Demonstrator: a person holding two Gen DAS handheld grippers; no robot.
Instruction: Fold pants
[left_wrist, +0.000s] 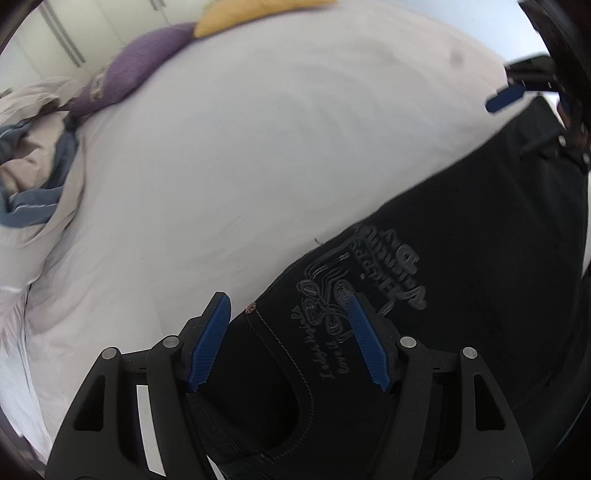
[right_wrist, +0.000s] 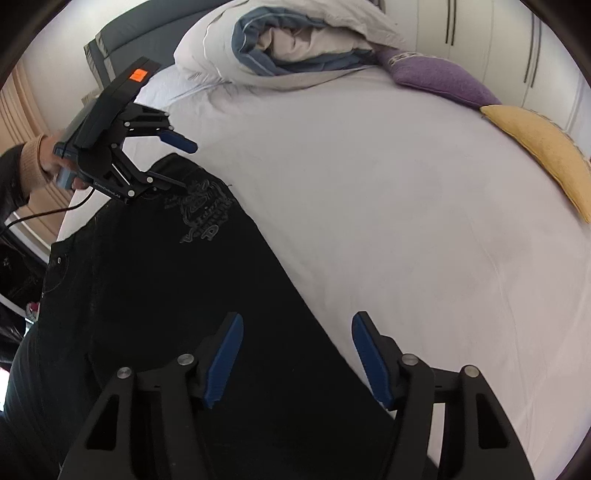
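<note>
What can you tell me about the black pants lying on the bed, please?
The black pants are dark, denim-like cloth with a grey printed emblem and script near a stitched pocket. They lie spread flat along one edge of the white bed sheet. The left gripper and the right gripper each straddle an edge of the cloth with jaws apart, and no pad clearly presses it.
</note>
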